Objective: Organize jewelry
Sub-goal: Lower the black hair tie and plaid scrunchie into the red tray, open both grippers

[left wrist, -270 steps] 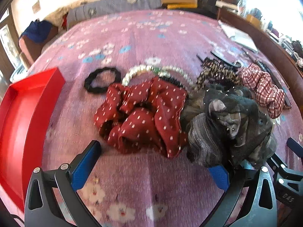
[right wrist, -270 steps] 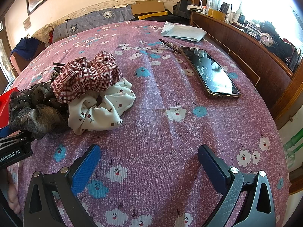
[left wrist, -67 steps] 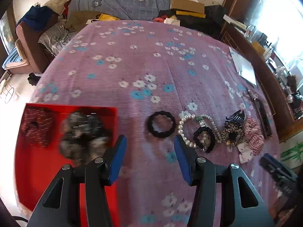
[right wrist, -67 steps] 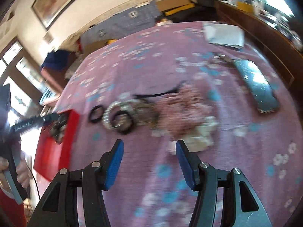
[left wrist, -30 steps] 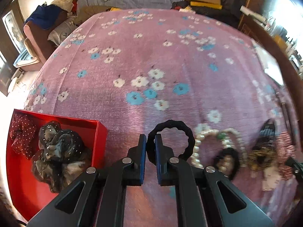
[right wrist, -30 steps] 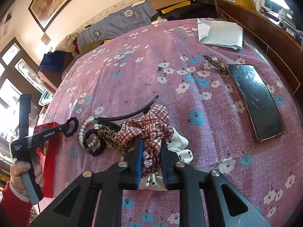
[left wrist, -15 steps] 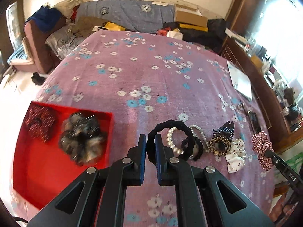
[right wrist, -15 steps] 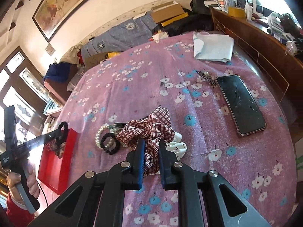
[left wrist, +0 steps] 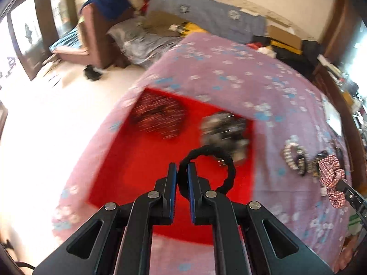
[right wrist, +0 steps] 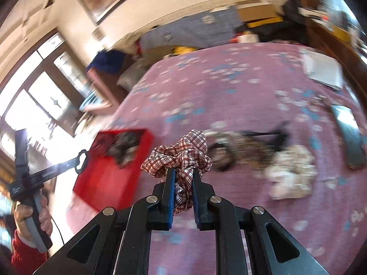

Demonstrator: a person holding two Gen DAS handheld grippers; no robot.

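My left gripper is shut on a black hair tie and holds it in the air over the red tray. The tray holds a red dotted scrunchie and a grey scrunchie. My right gripper is shut on a plaid scrunchie, lifted above the bed, right of the tray. A pearl bracelet, a leopard clip and a white scrunchie lie on the cover.
The tray sits near the left edge of the bed's purple floral cover; bright floor lies beyond. A phone and papers lie at the right. A wooden sideboard runs along the right side.
My left gripper has carried the black hair tie left, from above the cover to over the tray. My right gripper has swung left with the plaid scrunchie toward the tray.
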